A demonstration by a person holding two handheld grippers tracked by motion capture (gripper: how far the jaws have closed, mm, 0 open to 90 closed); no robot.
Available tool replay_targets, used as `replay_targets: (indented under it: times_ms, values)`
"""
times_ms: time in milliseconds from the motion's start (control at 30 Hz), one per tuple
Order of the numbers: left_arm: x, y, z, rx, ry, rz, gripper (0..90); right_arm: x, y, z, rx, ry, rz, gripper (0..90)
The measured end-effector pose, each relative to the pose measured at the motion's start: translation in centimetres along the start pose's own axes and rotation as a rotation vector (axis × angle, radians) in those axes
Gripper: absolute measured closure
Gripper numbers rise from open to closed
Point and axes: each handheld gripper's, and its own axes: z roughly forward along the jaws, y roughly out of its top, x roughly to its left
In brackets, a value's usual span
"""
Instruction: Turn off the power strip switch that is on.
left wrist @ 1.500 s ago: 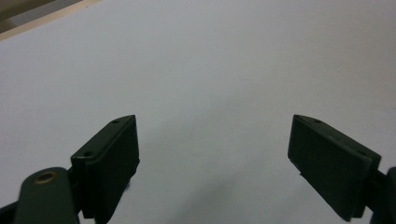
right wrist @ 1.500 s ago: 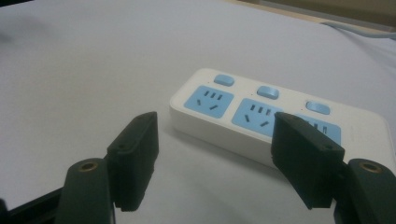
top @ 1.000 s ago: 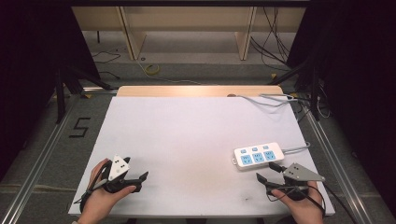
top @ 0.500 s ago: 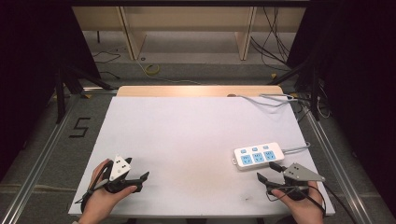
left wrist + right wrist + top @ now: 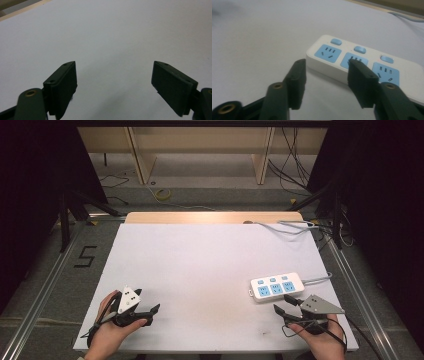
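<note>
A white surface (image 5: 210,270) fills the middle of the high view, with a bare wooden strip (image 5: 210,217) along its far edge and a grey floor with a "5" mark (image 5: 85,256) to the left. Near the right edge lies a white power strip (image 5: 276,286) with three blue sockets; its grey cable (image 5: 316,280) runs off to the right. The right gripper view brings out what the high view cannot: a blue button above each socket on the power strip (image 5: 362,62), and the slots themselves.

The left hand-held gripper (image 5: 147,312) sits at the near left, held by a hand (image 5: 107,330). Its own view shows the left hand-held gripper (image 5: 113,85) released, jaws wide apart over bare surface (image 5: 112,37).

The right hand-held gripper (image 5: 284,304) sits at the near right, just near of the strip. In its own view the right hand-held gripper (image 5: 325,82) is released too, jaws apart, empty, pointing at the strip's near side.
</note>
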Motion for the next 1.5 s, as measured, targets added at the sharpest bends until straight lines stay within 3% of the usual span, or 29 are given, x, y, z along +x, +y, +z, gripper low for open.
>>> replay_targets:
  times_ms: [267,467,733,1500]
  values:
    - [0.0,0.0,0.0,0.000,0.001,0.004,20.6,0.3,0.6,-0.2,0.033,-0.041,-0.045,90.0]
    - [0.0,0.1,0.0,0.000,0.000,0.007,20.7,0.3,0.9,-0.3,0.067,-0.058,-0.054,90.0]
    - [-0.1,0.0,0.0,0.000,0.000,0.005,20.9,0.1,1.6,-0.3,0.094,-0.090,-0.029,90.0]
    - [-0.1,0.0,0.2,0.006,-0.002,0.001,20.8,-0.9,3.2,0.4,0.156,-0.120,-0.007,90.0]
